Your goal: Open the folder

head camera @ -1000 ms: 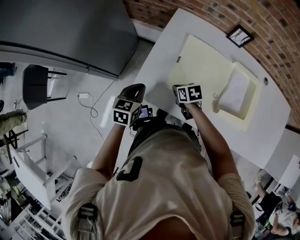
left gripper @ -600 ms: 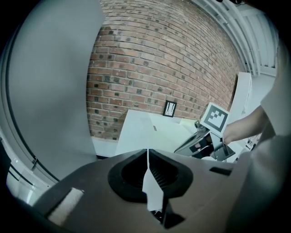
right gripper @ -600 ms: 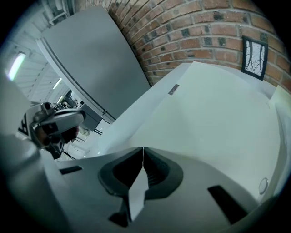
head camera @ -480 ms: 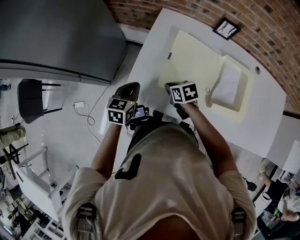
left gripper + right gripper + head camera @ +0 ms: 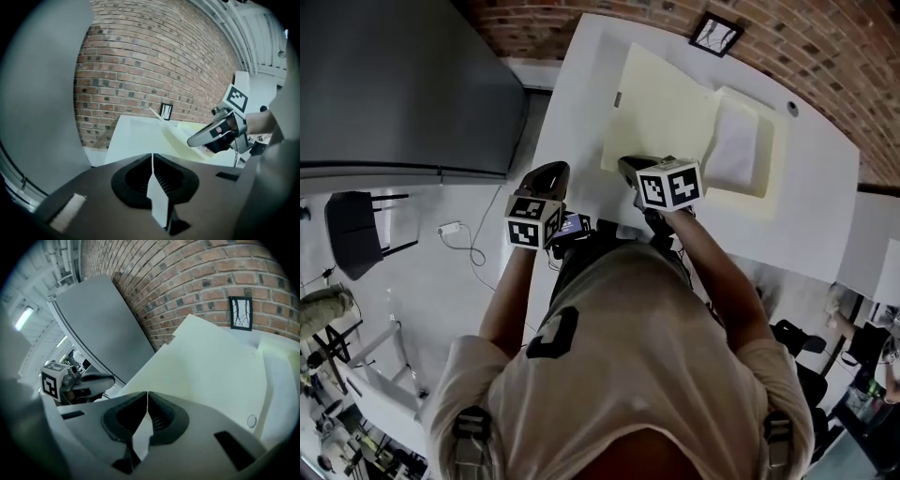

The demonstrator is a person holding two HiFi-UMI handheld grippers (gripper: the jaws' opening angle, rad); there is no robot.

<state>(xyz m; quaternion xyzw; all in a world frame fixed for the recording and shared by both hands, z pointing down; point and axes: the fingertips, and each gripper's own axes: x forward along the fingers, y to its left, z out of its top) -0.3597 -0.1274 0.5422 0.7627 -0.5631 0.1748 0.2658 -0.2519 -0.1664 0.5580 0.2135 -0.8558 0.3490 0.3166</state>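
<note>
Left claw: the left gripper (image 5: 152, 161) hangs off the near-left side of the table, clear of the folder; its jaws are pressed together with nothing between them, as they were a second ago.
Right claw: the right gripper (image 5: 147, 399) is also closed tight and empty; its nose was just short of the folder and now sits over the near-left corner; whether it touches the cover I cannot tell.
Folder: the cream folder (image 5: 661, 103) lies on the white table (image 5: 572, 122); it has a broad plain panel on the left and a smaller part bearing a white sheet (image 5: 733, 145) on the right, with a round snap (image 5: 252, 420) near the join; it seems to lie just as it did a second ago.
Meaning: this looks like approach only, the opening not yet begun; tight jaws cannot pinch a cover, so they would have to part, or the nose slip under the edge.
Beyond: a small black frame (image 5: 716, 34) leans at the brick wall (image 5: 609, 14); both sit higher in the head view than before, so the wearer's head has shifted.
</note>
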